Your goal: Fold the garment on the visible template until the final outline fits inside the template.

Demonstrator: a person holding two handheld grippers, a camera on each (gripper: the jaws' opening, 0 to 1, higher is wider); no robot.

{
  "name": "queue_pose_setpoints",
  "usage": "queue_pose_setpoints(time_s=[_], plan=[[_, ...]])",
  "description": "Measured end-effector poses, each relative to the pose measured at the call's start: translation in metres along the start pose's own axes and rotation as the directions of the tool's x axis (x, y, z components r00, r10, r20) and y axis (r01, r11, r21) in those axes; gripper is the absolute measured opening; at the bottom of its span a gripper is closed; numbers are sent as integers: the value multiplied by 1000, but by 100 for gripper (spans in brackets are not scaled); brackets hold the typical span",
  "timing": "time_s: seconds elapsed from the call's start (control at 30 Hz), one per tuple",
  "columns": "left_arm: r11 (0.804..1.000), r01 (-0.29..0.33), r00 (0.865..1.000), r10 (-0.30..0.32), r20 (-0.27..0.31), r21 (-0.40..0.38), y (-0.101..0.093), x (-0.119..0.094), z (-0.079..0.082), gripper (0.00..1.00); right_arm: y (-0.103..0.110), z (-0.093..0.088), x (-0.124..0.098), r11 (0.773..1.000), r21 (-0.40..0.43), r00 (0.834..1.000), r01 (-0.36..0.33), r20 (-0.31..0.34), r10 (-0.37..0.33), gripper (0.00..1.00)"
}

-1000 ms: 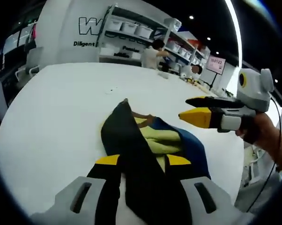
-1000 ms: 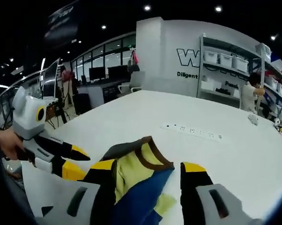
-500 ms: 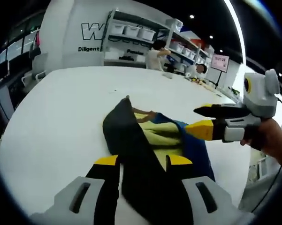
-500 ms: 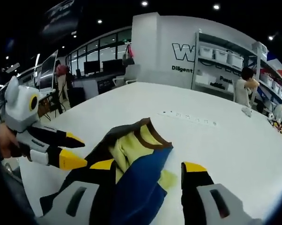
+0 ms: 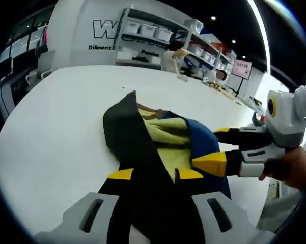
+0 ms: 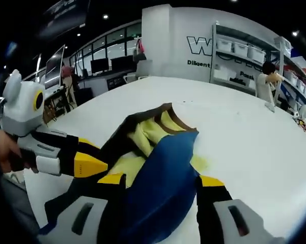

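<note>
A crumpled garment point(image 5: 163, 137) in black, yellow and blue with a brown collar lies on the white table point(image 5: 56, 117). My left gripper point(image 5: 155, 175) is open, and a black fold of the garment runs between its jaws. In the right gripper view the garment's point(image 6: 158, 152) blue panel runs between the spread jaws of my open right gripper point(image 6: 160, 180). The right gripper point(image 5: 214, 147) reaches in from the right over the blue part, fingers apart. The left gripper point(image 6: 89, 155) comes in from the left at the black edge, fingers also apart.
A person's hand point(image 5: 290, 170) holds the right gripper. Shelves with white bins point(image 5: 147, 33) stand beyond the table's far edge, with a person point(image 5: 170, 56) at them. Desks and chairs point(image 6: 107, 66) lie past the table's left side. Bare tabletop point(image 6: 244, 132) surrounds the garment.
Both grippers have moved in closer over the garment. The right gripper has dropped from above the cloth to the blue part, and more fabric now lies between each pair of jaws.
</note>
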State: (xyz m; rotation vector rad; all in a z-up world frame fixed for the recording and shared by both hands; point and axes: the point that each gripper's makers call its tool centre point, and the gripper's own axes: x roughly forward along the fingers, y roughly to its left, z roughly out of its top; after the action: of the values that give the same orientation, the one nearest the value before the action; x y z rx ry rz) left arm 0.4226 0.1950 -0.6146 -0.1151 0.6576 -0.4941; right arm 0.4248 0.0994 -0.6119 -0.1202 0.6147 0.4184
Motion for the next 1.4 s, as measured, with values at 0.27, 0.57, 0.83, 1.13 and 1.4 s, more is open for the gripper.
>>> queue_pose_setpoints(time_s=[0.27, 0.57, 0.83, 1.13, 1.4], plan=[[999, 29, 999, -30, -23, -27, -7, 5, -11, 3, 14, -8, 1, 999, -35, 1000, -2, -28, 1, 55], [991, 40, 999, -41, -9, -131, -3, -3, -10, 0, 19, -21, 7, 998, -62, 997, -12, -75, 8, 56], [983, 26, 1000, -24, 14, -180, 8, -20, 0, 0, 19, -26, 10, 998, -67, 996, -16, -94, 9, 56], [985, -44, 998, 49, 29, -169, 31, -39, 6, 0, 18, -29, 12, 997, -70, 995, -18, -99, 11, 58], [976, -104, 992, 116, 49, -192, 59, -56, 10, 0, 18, -30, 11, 996, -87, 994, -20, -105, 11, 58]])
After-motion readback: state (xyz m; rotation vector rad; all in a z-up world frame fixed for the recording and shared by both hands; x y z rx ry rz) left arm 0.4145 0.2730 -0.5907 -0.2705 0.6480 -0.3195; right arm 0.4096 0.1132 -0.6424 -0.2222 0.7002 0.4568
